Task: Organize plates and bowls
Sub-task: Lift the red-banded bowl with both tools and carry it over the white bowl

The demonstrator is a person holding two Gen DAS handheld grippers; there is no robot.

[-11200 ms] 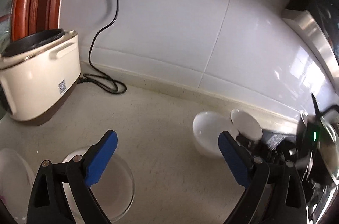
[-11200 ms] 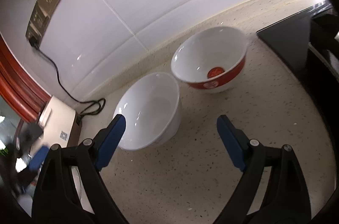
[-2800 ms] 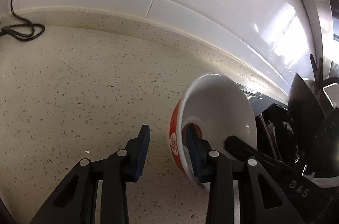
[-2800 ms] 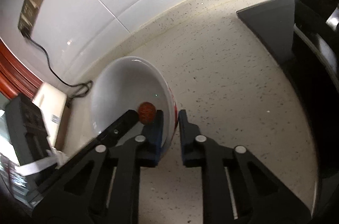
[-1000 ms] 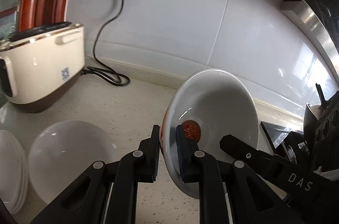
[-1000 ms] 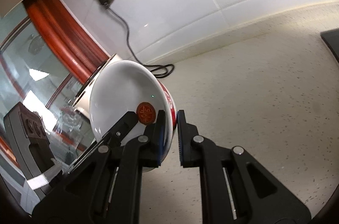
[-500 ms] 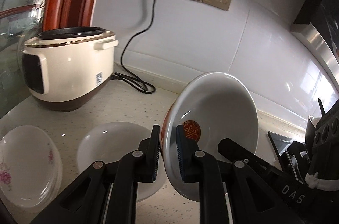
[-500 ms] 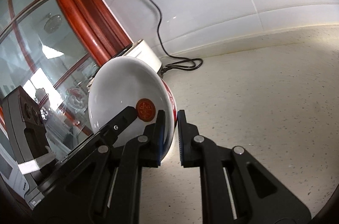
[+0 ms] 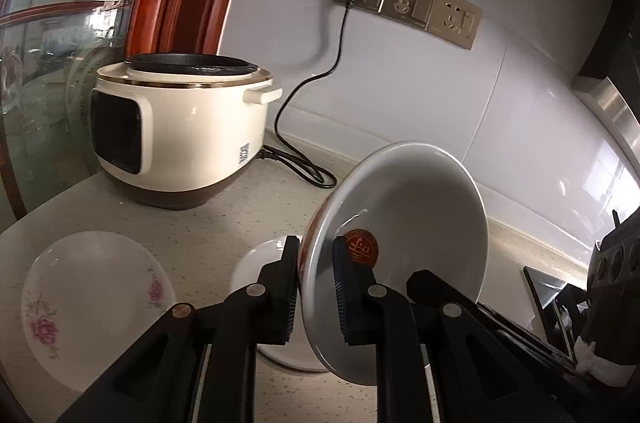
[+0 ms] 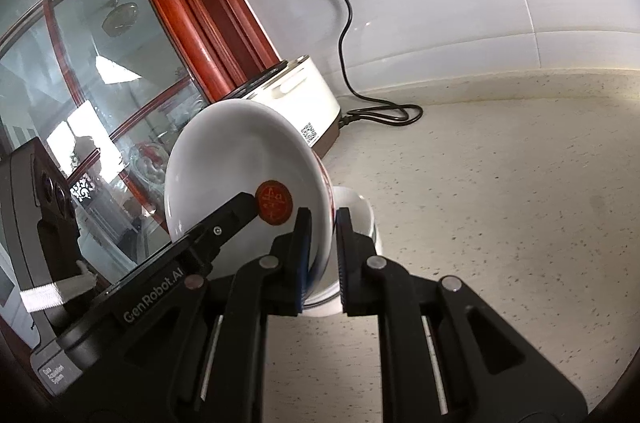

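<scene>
Both grippers, left gripper (image 9: 316, 287) and right gripper (image 10: 320, 255), remain clenched on our bowl (image 9: 404, 207); flowered plate (image 9: 92, 307) now fully visible at 8 o'clock.

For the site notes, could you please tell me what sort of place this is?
Most likely a home kitchen: a cream electric rice cooker plugged into a wall socket strip stands on a speckled stone counter backed by glossy white wall tiles.
</scene>
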